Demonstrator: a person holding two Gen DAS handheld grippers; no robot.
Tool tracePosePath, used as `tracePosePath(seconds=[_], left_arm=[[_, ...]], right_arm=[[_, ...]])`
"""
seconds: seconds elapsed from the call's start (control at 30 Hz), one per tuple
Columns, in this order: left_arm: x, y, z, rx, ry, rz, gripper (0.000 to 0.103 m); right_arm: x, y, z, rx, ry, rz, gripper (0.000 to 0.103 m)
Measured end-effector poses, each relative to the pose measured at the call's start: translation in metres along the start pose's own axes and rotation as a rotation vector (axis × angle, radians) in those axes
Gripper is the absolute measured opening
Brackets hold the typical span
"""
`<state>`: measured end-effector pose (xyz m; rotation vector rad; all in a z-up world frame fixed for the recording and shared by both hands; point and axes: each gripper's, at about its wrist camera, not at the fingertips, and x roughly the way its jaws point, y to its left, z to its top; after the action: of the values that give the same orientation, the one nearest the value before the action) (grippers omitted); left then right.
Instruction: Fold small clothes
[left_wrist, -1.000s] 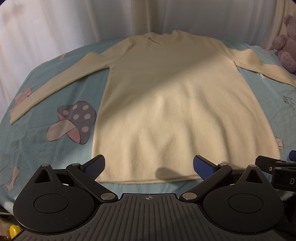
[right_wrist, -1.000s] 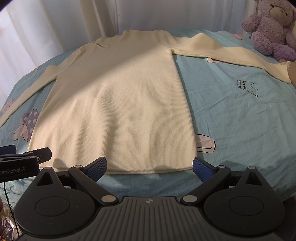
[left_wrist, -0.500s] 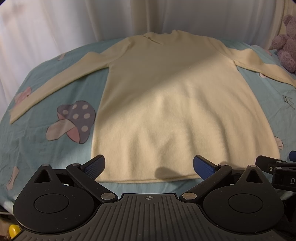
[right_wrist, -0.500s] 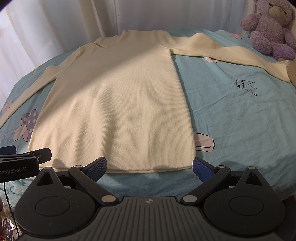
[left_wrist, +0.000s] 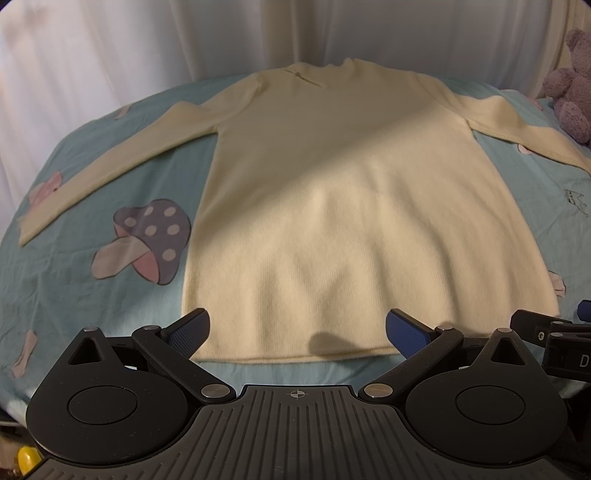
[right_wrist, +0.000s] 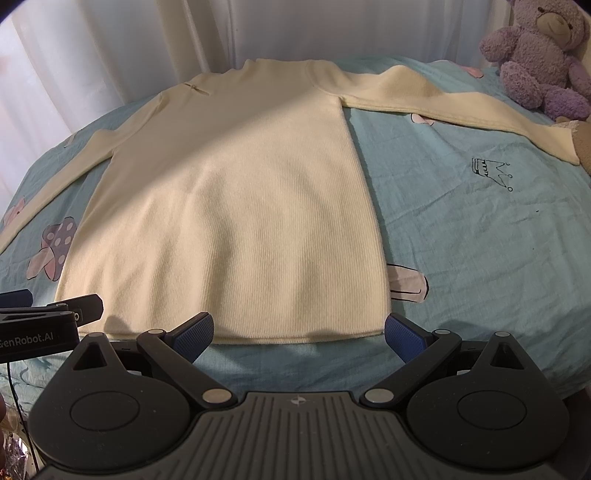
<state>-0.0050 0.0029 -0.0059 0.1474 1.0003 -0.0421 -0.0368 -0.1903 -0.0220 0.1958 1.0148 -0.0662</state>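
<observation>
A cream sweater (left_wrist: 343, 206) lies flat and face-up on a teal sheet (right_wrist: 461, 229), sleeves stretched to either side, collar at the far end. Both grippers hover just short of the sweater's near hem, empty: the left gripper (left_wrist: 297, 328) with its blue pads spread wide near the hem's left corner, the right gripper (right_wrist: 298, 330) likewise spread near the right corner. The fine-ribbed knit looks soft, light and limp, likely to sag and drape rather than hold a crease; the hem corners or the sleeve cuffs appear the surest places to pinch. A purple teddy (right_wrist: 539, 51) sits beyond the sweater's right sleeve, seemingly close to the cuff, though lens distortion makes that hard to judge.
</observation>
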Motion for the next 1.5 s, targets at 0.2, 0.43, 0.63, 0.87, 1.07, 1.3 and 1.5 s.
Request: tracePosePath(seconds=[0.2, 0.43, 0.63, 0.87, 1.07, 1.3, 1.5], left_arm=[[-0.0002, -0.0006, -0.0005, 0.002, 0.002, 0.0, 0.103], [-0.0008, -0.0017, -0.0002, 0.008, 0.001, -0.001, 0.103], [-0.0012, -0.0021, 0.0002, 0.007, 0.003, -0.003, 0.103], [-0.0009, -0.0033, 0.0003, 0.011, 0.006, -0.006, 0.103], [-0.0009, -0.0035, 0.0001, 0.012, 0.008, -0.006, 0.103], [-0.0004, -0.0039, -0.001, 0.011, 0.009, -0.007, 0.103], [-0.0001, -0.0044, -0.0042, 0.013, 0.014, -0.005, 0.103]], right_arm=[[0.0003, 0.0002, -0.0001, -0.002, 0.003, 0.0, 0.099], [0.0004, 0.0001, 0.0, -0.002, 0.005, 0.001, 0.099], [-0.0012, 0.0003, 0.0006, -0.002, 0.0, -0.001, 0.099], [-0.0019, -0.0003, -0.0007, -0.003, 0.001, 0.001, 0.099], [-0.0022, -0.0011, -0.0015, -0.002, 0.0, 0.006, 0.099], [-0.0066, -0.0022, -0.0016, 0.007, -0.025, 0.055, 0.099], [-0.0054, -0.0024, -0.0035, 0.008, -0.021, 0.054, 0.099]])
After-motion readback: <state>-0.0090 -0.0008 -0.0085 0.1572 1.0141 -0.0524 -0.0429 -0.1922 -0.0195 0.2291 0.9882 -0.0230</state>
